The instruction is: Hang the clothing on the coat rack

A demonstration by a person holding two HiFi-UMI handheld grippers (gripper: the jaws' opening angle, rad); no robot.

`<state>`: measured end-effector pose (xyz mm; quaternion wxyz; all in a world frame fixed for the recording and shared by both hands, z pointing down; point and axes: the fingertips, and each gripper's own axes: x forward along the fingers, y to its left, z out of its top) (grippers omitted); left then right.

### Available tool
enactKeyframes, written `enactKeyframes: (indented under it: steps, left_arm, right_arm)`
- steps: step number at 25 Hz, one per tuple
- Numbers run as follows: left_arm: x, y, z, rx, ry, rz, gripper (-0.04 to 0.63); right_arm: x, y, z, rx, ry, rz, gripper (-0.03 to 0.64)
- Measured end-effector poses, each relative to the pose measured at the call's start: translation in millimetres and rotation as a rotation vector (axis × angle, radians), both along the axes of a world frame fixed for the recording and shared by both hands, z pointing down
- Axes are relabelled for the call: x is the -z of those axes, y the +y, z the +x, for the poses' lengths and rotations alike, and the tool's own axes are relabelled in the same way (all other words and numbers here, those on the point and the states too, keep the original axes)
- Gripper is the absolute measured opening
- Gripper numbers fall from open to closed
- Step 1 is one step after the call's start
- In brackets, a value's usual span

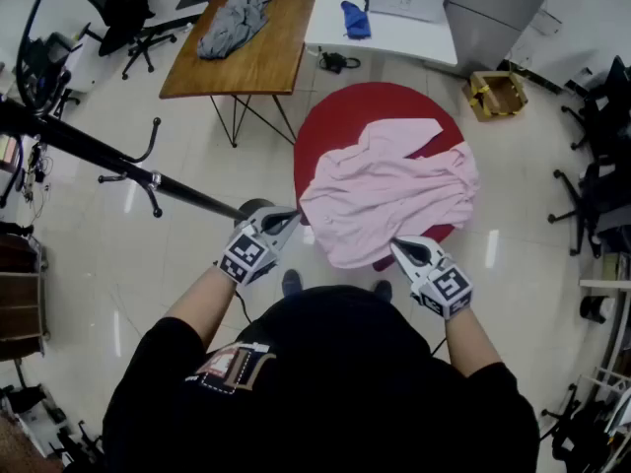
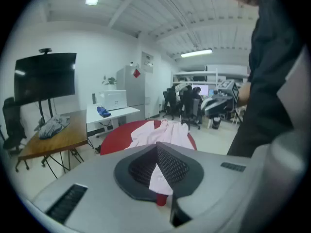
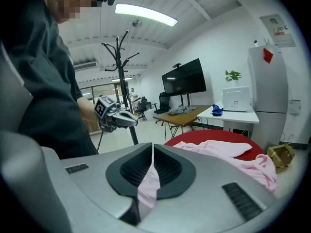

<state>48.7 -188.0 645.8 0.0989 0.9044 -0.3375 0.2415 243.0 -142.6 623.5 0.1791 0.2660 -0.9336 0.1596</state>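
Observation:
A pink garment (image 1: 389, 193) lies crumpled on a round red table (image 1: 340, 121). My left gripper (image 1: 293, 217) is shut on the garment's left edge, and pink cloth (image 2: 158, 176) shows pinched between its jaws in the left gripper view. My right gripper (image 1: 397, 246) is shut on the near edge, with pink cloth (image 3: 148, 186) squeezed between its pads. The black coat rack (image 1: 108, 156) stands to the left of the table, its base hidden behind my left gripper. In the right gripper view the coat rack (image 3: 119, 57) rises behind the left gripper (image 3: 116, 118).
A wooden table (image 1: 266, 62) carries a grey garment (image 1: 235, 23). Behind the red table stands a white table (image 1: 394, 33) with a blue cloth (image 1: 355, 20). A cardboard box (image 1: 496, 92) sits on the floor at right. Office chairs (image 1: 601, 180) line the edges.

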Motion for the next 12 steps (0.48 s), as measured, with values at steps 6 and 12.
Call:
enactKeyframes:
  steps: [6, 12]
  left_arm:
    - [-56.4, -26.5, 5.1, -0.242, -0.364, 0.135, 0.025]
    - [-132.3, -51.9, -19.7, -0.478, -0.697, 0.176, 0.249]
  right_arm:
    - [-64.3, 2.7, -28.1, 0.188, 0.212, 0.102, 0.112]
    - [-146.2, 21.6, -70.0, 0.357, 0.381, 0.125, 0.214]
